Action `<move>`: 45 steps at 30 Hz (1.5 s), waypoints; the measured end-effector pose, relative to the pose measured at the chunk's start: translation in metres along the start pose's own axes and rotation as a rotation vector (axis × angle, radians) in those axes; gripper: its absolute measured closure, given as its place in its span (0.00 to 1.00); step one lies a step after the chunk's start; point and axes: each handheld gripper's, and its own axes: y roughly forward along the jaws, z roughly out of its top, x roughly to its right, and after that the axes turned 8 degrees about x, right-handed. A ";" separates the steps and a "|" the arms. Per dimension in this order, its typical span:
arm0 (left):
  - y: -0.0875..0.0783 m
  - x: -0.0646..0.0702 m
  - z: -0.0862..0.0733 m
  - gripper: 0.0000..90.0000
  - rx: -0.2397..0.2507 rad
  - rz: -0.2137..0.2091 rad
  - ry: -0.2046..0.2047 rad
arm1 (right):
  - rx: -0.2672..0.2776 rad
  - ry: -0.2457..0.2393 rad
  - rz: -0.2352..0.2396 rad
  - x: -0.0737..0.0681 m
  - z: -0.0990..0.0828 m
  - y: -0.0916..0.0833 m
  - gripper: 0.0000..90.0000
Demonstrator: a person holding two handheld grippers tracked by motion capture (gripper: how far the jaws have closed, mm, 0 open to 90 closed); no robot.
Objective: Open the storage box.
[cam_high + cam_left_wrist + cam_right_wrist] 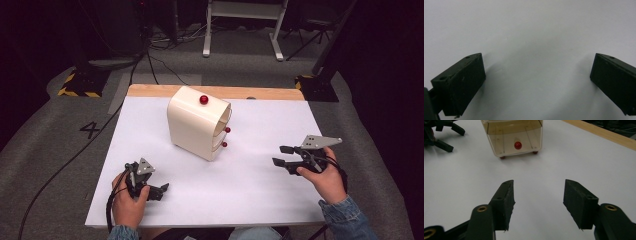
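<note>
I see cream drawer box mid-table, lying tipped, untouched. My left gripper jaws wide, empty, near table edge. Right gripper wide, empty, facing box front. I judge work barely begun; approach, grasp remain.

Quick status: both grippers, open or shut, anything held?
Left gripper: open, holding nothing, over the bare white table.
Right gripper: open, holding nothing, facing the cream drawer unit.
</note>
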 end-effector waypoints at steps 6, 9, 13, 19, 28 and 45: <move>0.000 0.000 0.000 0.00 0.002 0.001 0.002 | 0.009 0.012 0.035 -0.003 0.011 0.020 0.64; 0.000 0.000 0.000 0.00 0.003 0.001 0.001 | 0.014 -0.007 0.049 -0.003 0.016 0.033 0.66; 0.000 0.000 0.000 0.00 0.003 0.001 0.002 | 0.013 -0.028 0.070 -0.005 0.021 0.053 0.67; 0.000 0.000 0.000 0.00 0.004 0.001 0.003 | 0.010 -0.069 0.078 -0.008 0.024 0.080 0.69; 0.000 0.000 0.000 0.00 0.004 0.001 0.002 | 0.011 -0.037 0.120 -0.008 0.019 0.111 0.70; 0.000 0.000 0.000 0.00 0.004 -0.001 0.001 | 0.032 -0.006 0.150 -0.007 0.008 0.148 0.76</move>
